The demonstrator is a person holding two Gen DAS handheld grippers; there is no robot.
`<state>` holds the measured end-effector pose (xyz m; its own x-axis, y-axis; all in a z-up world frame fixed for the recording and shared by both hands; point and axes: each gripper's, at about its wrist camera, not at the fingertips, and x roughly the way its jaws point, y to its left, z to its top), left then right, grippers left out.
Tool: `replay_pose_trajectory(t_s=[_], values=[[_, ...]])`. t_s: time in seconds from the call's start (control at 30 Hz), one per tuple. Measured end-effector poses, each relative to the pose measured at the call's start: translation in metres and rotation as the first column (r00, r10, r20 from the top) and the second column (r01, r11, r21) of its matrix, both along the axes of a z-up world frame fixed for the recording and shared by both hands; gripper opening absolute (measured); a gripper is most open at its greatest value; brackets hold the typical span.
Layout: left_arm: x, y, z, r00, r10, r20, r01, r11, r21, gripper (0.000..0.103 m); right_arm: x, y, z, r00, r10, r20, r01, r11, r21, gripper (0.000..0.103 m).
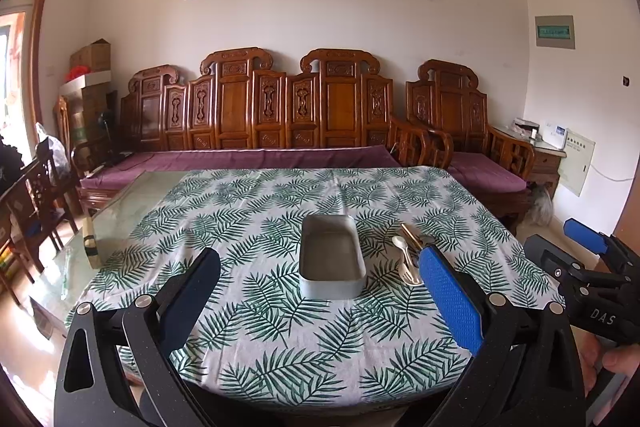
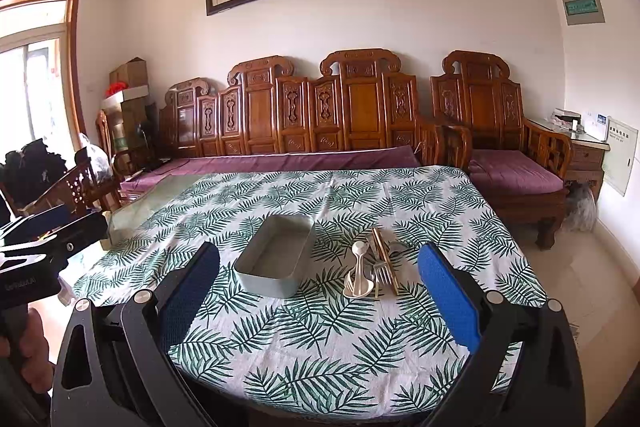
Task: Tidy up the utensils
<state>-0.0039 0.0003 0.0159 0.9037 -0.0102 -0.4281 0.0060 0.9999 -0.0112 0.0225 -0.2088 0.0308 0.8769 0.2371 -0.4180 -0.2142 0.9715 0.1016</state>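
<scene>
A grey rectangular box (image 1: 330, 257) stands open and empty in the middle of the leaf-print tablecloth (image 1: 280, 327); it also shows in the right wrist view (image 2: 276, 261). To its right lies a small pile of utensils (image 2: 372, 269): cream spoons (image 2: 357, 273), a metal fork (image 2: 383, 273) and gold chopsticks (image 2: 384, 259). In the left wrist view the pile (image 1: 408, 255) is partly hidden behind the blue pad. My left gripper (image 1: 320, 283) is open and empty, held near the table's front edge. My right gripper (image 2: 320, 279) is open and empty, likewise near the front edge.
The cloth leaves a strip of glass tabletop (image 1: 120, 211) bare at the left. A carved wooden sofa (image 2: 320, 119) with purple cushions stands behind the table. Wooden chairs (image 1: 36, 195) stand at the left. A side cabinet (image 2: 584, 151) stands at the right.
</scene>
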Motion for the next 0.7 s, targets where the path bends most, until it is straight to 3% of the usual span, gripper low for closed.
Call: replay_pose_trajectory(t_s=[0.7], values=[[-0.0035,-0.0033,0.0013,1.0,-0.006,0.004,0.006,1.0,-0.001,0.097,-0.0029,0.0006,0.0026,1.0,0.0,0.003,0.0,1.0,0.001,0.1]])
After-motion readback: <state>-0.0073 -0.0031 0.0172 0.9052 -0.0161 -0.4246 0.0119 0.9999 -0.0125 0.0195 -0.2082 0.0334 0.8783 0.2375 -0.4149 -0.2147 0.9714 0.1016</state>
